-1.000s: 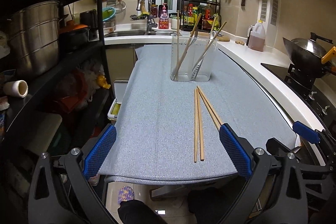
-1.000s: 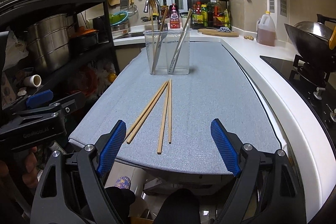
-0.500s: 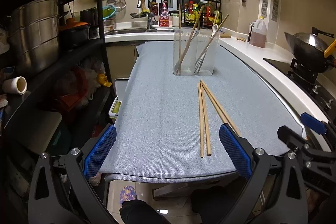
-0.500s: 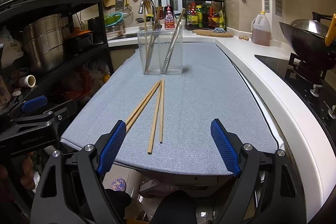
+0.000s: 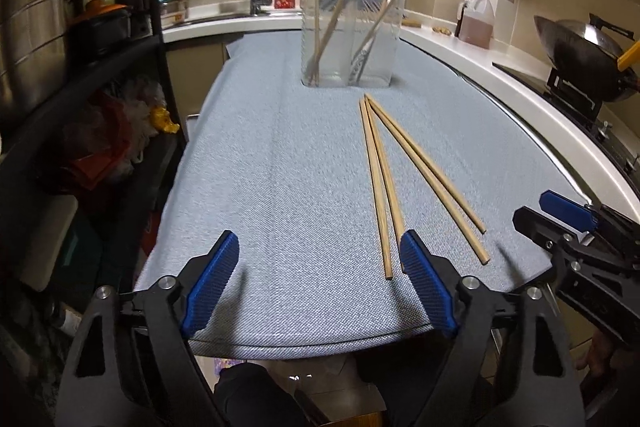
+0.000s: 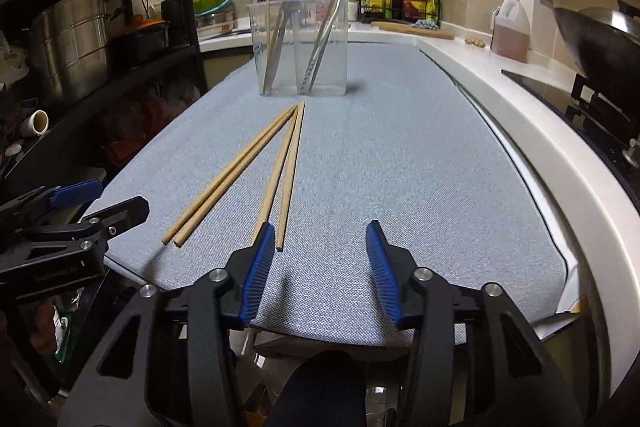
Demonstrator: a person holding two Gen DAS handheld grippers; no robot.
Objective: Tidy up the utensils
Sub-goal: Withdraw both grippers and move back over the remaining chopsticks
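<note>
Four wooden chopsticks (image 6: 256,171) lie flat on the desk (image 6: 400,167) just before the clear holder (image 6: 300,47) — light, stiff, thin, prob. roll-prone, so pinch mid-shaft w/ right hand-held gripper (image 6: 316,267); it and left hand-held gripper (image 5: 320,283) are wide open, empty.

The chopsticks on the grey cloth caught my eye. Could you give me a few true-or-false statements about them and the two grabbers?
1. Four chopsticks lie loose on the grey cloth. True.
2. The right gripper is clamping a chopstick. False: it is open and holds nothing.
3. The clear holder already has utensils standing in it. True.
4. The left gripper is shut. False: its jaws are wide apart.
5. The holder lies tipped over. False: it stands upright.
</note>
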